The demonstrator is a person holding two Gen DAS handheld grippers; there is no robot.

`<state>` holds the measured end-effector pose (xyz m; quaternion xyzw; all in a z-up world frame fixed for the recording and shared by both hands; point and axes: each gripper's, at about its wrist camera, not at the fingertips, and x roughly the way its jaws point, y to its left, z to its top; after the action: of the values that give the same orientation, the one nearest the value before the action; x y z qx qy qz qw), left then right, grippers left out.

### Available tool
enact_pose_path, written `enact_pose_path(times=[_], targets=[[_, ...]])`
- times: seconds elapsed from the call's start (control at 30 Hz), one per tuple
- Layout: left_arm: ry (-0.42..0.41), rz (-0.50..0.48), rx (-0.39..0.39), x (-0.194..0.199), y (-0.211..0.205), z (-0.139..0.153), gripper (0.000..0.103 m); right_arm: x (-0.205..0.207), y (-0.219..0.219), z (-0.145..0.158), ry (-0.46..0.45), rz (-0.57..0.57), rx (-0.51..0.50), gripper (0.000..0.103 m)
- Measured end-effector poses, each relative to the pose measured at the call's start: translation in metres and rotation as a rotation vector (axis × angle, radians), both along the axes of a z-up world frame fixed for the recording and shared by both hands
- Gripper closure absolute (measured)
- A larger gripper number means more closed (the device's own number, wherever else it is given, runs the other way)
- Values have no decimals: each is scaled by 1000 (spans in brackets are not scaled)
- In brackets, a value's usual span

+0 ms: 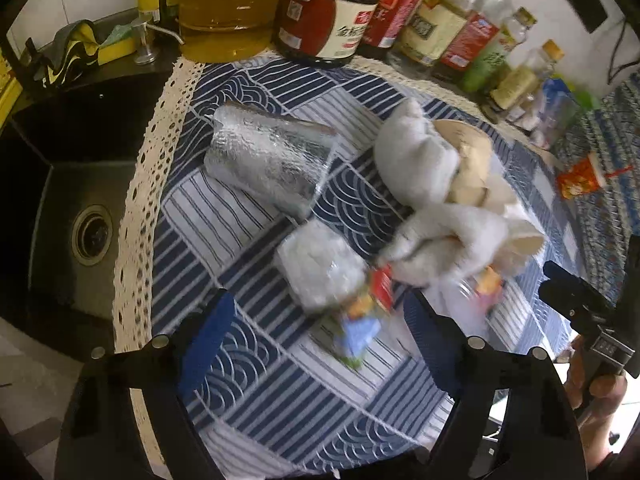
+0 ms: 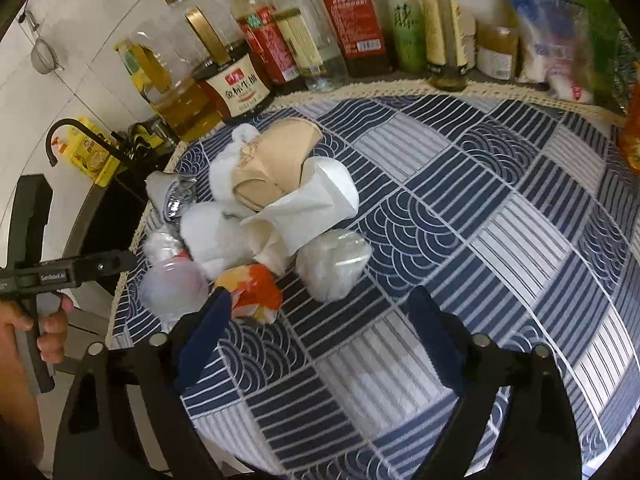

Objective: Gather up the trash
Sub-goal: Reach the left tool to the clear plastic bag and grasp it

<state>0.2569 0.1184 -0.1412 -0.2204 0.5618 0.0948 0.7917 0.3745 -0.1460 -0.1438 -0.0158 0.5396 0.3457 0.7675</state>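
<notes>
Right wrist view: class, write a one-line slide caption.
Open right gripper above a trash pile of tissues and wrappers on a blue patterned cloth.

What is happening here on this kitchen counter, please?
A person holds a gripper in each hand over a pile of trash on the blue patterned cloth. The left gripper and the right gripper both stand open and hold nothing yet. Tissues, wrappers and a foil bag lie uncollected beside the sink.

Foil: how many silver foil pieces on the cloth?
1. The silver foil roll lies on the patterned cloth between the sink and the tissue pile; the right wrist view shows only its edge behind that pile. More may be hidden under the tissues.
</notes>
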Motion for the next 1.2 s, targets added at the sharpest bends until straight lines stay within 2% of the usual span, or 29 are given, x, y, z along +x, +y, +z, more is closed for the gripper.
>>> enact_pose_path(times=[0.03,0.1,0.13,0.23,0.5,0.57,0.63,0.73,1.2], targets=[[4,5,-6,3,2,-3,23,2,2,-3,2,2,-3,15],[18,6,-12,10,6,-10,30,9,6,-12,3,9,-16,23],[21,3,-11,13,6,-13,30,13,8,-15,9,13,-20,27],[43,-5,18,21,7,-20,30,20,11,-23,21,16,-16,27],[60,-17,3,32,11,-32,30,30,18,-36,39,32,-30,37],[68,-23,-13,34,11,-35,44,32,19,-38,41,33,-29,51],[70,-18,-20,34,12,-38,45,33,20,-41,48,38,-35,52],[71,-14,-25,35,13,-40,54,34,21,-42,45,42,-32,52],[44,-8,-22,25,9,-28,55,25,12,-31,43,25,-24,53]])
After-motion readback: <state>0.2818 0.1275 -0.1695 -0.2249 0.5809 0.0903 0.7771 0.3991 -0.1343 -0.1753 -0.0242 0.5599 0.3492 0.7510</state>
